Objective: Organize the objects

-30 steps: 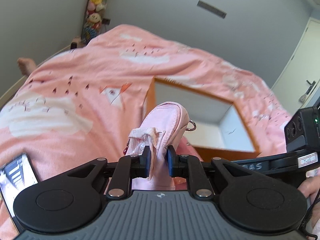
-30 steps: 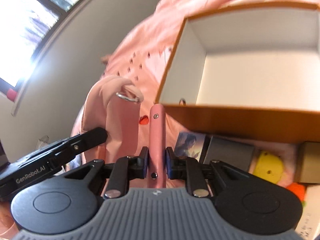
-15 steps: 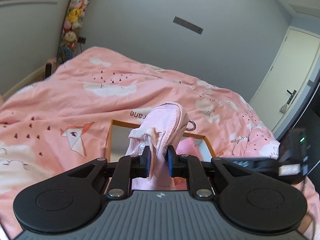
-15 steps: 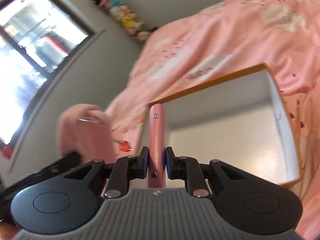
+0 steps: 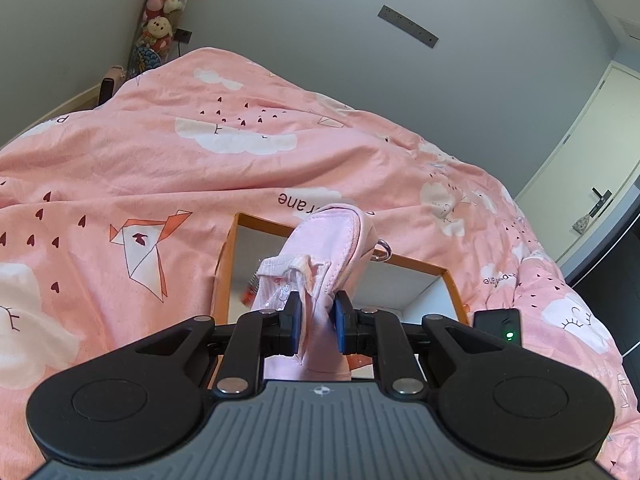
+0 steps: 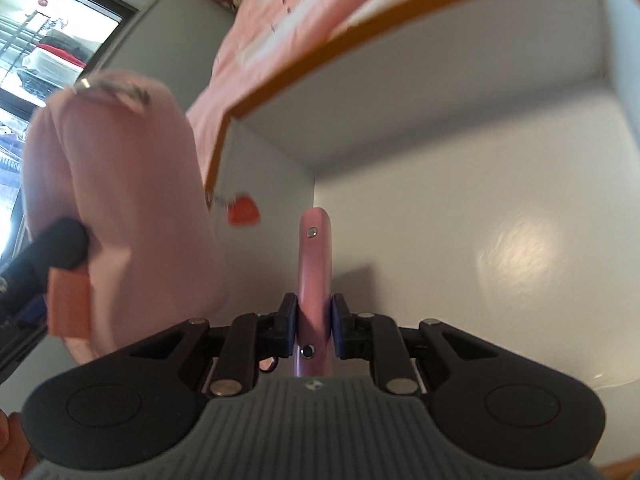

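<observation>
My left gripper (image 5: 316, 318) is shut on a pink fabric pouch (image 5: 340, 236) with a metal ring, held over the near-left part of an orange-rimmed white box (image 5: 416, 264) on the bed. The pouch also shows in the right wrist view (image 6: 120, 200), left of my right gripper, with a small red charm (image 6: 243, 210) hanging from it. My right gripper (image 6: 314, 314) is shut on a slim pink metallic bar-shaped object (image 6: 316, 264), low inside the white box (image 6: 460, 92) and pointing at its far left corner.
A pink bedspread with cloud and bird prints (image 5: 200, 160) covers the bed around the box. Plush toys (image 5: 164, 4) hang in the far wall corner. A door (image 5: 592, 184) stands at the right. A window (image 6: 44, 40) is at the left of the right wrist view.
Both grippers have moved from outside the box to over and into it. The right gripper has dropped deep inside the box. The pouch has come over the box's near-left part.
</observation>
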Demonstrator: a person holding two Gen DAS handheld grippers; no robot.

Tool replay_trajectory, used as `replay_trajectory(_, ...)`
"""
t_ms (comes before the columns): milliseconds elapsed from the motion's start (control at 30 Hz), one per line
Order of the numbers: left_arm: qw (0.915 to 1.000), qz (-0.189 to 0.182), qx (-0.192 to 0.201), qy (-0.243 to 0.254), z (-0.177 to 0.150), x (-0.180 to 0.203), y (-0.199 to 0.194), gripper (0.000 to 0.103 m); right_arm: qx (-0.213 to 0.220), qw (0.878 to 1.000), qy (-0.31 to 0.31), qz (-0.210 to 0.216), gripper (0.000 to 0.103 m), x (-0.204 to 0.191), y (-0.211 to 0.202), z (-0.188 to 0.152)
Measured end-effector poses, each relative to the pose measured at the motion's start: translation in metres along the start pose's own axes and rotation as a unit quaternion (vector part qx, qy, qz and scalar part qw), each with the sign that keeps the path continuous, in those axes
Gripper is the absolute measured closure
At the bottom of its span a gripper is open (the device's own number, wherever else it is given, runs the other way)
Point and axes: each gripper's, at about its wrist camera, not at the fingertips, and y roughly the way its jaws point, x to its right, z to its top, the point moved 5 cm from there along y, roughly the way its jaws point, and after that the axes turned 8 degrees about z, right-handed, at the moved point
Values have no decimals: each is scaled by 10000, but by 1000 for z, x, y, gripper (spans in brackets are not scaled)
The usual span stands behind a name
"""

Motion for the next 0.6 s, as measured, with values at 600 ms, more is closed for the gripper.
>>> replay_trajectory(600,9995,-144,-147,-257,-4,-11,16,84,-799,9845,-860,-1307,61,-7,34,-13)
